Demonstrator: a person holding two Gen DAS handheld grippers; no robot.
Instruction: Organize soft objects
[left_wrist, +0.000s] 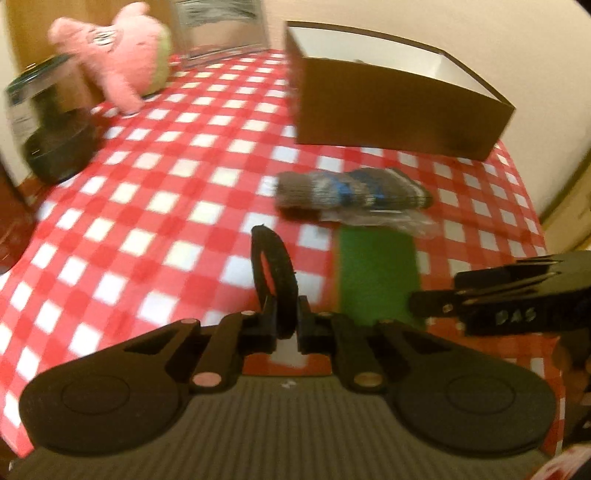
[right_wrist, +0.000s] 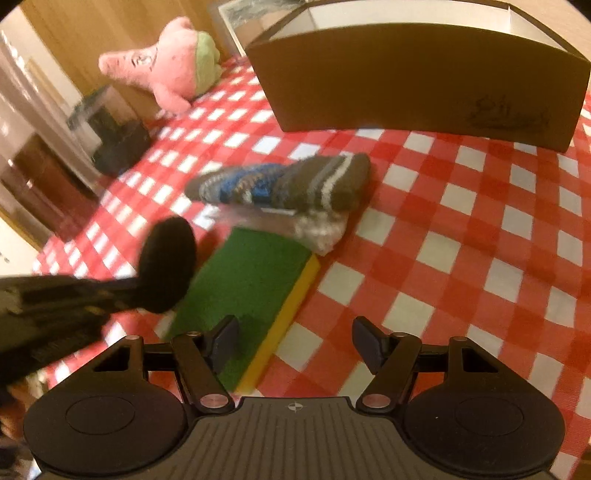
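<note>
The green scouring sponge (right_wrist: 243, 291) with its yellow edge lies at lower centre of the right wrist view, on the red checked tablecloth (right_wrist: 461, 236); a striped knitted sock (right_wrist: 284, 182) rests just above it, touching its far end, before the cardboard box (right_wrist: 417, 81). To lift the sponge cleanly, I judge the jaws should straddle its narrow width and avoid the sock. The right gripper (right_wrist: 295, 341) hovers with jaws apart, empty. The left gripper (left_wrist: 275, 273) is pressed together, holding nothing.

Home dining spot, red-checked tablecloth (left_wrist: 155, 192), wooden panelling (right_wrist: 92, 33), pink plush toy (left_wrist: 122, 51)
</note>
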